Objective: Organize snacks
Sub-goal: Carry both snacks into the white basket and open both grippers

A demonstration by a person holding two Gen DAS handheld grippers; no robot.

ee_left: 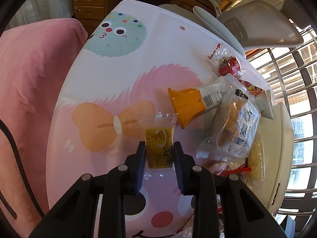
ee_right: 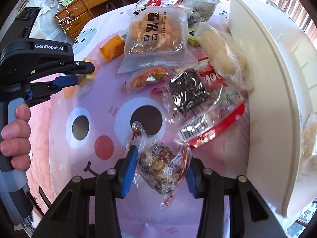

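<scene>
My left gripper point(ee_left: 159, 148) is shut on a small yellow snack packet point(ee_left: 158, 138) in a clear wrapper, held just above the pink cartoon tablecloth point(ee_left: 118, 69). The right wrist view shows that same gripper point(ee_right: 87, 73) from the side, at the left. My right gripper point(ee_right: 161, 158) is shut on a brown nut-and-date snack point(ee_right: 162, 164) in a crinkled clear wrapper; its blue pads press on both sides. A pile of snacks lies beyond: a noodle pack point(ee_right: 156, 31), an orange packet point(ee_left: 188, 103), a dark square snack point(ee_right: 187, 89) and a red pack point(ee_right: 214, 125).
A white plastic bin point(ee_right: 267, 79) stands along the table's right side, against the snack pile. A person's hand point(ee_right: 15, 138) holds the left gripper's handle. A pink cushion point(ee_left: 29, 99) lies left of the table, with a grey chair point(ee_left: 267, 25) and wooden drawers point(ee_left: 89, 0) behind.
</scene>
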